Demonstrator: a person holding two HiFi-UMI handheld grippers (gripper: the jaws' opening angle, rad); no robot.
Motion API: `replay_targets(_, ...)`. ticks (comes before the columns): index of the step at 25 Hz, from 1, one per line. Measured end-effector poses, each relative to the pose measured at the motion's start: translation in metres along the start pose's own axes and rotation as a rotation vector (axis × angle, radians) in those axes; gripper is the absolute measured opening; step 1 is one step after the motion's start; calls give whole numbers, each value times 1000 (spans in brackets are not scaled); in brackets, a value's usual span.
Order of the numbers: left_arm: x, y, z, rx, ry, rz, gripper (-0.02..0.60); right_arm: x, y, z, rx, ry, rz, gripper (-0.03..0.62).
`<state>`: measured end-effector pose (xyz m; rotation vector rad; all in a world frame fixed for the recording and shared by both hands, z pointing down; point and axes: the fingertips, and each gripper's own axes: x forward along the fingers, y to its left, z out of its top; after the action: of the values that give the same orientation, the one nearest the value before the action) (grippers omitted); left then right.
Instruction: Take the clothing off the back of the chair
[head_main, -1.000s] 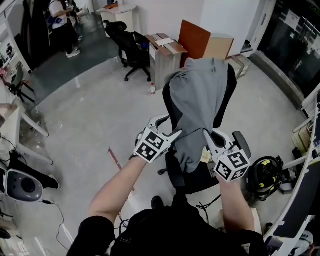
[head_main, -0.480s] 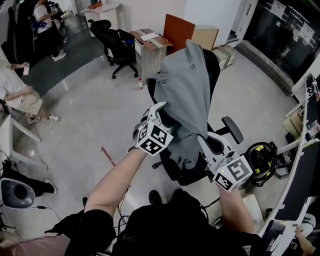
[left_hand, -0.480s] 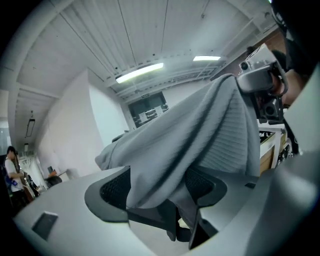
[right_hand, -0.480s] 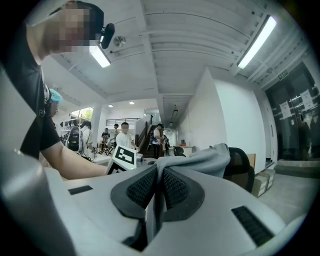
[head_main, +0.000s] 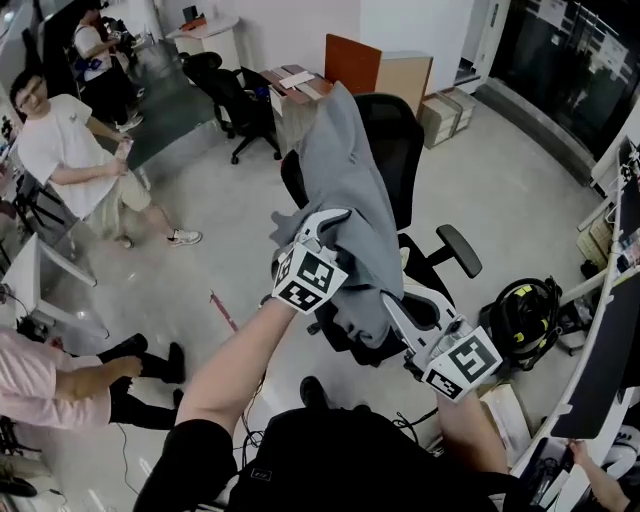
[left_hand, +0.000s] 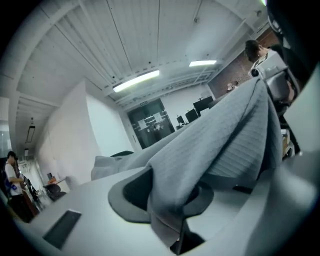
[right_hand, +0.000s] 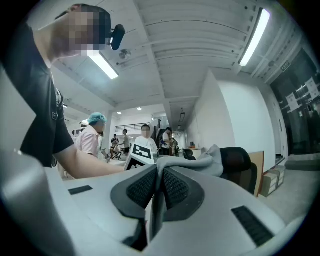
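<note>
The grey garment (head_main: 345, 190) hangs lifted off the black office chair (head_main: 398, 135), whose backrest shows bare behind it. My left gripper (head_main: 335, 228) holds the garment's left side. In the left gripper view, its jaws (left_hand: 172, 210) are closing with a fold of the grey cloth (left_hand: 225, 145) pinched between the pads. My right gripper (head_main: 392, 300) grips the garment's lower right edge. In the right gripper view, the right gripper (right_hand: 159, 187) is shut on a thin strip of the cloth (right_hand: 200, 162), with the chair back (right_hand: 241, 162) beyond.
A person in a white shirt (head_main: 70, 150) and another in pink (head_main: 30, 370) are at the left. A second black chair (head_main: 235, 95), a desk (head_main: 295, 85) and cardboard boxes (head_main: 440, 115) stand behind. A black and yellow object (head_main: 525, 310) lies at the right.
The garment has come up and leftward off the chair back, which is now uncovered. Both grippers moved left and up with it. The left jaws have closed onto the cloth.
</note>
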<state>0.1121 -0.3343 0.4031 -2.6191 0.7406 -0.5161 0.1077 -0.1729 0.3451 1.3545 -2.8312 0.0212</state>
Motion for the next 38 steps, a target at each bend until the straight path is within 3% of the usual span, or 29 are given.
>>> replay_targets(1,-3,-5,3,-17,-5,6,67,-7,-1,-2,7,0,-4,28)
replay_targets(2,-8,-10,5,-39,-11,12,41,-14,-2,-4,18,1,-9,29)
replay_targets(8,-54,-11,53,-188,-133,64,26,-45,-10,-33,115,46,-68,43)
replay_targets(10,-68,-16,72,-186,-166,74,25,-51,-9,-50,154,66,-85,94)
replay_targets(15,-96,-34,117,-200,-273,67,25,-53,2,-113,204,197,-115,290)
replay_targets(20,-126,-48,165,-230,-377,33,25,-53,-2,-144,207,273,-207,360)
replay_targets(23,-139,-50,176,-262,-408,29,25,-58,-14,-132,180,234,-261,352)
replay_targets(25,-142,-47,173,-267,-398,52,25,-68,-24,-120,146,207,-292,175)
replay_targets(27,-142,-43,163,-276,-373,81,26,-82,-37,-109,130,186,-326,68)
replay_targets(34,-141,-32,125,-324,-291,131,26,-121,-83,-63,82,109,-457,43)
replay_targets(38,-142,-21,133,-304,-306,144,26,-126,-102,-14,-12,49,-497,41)
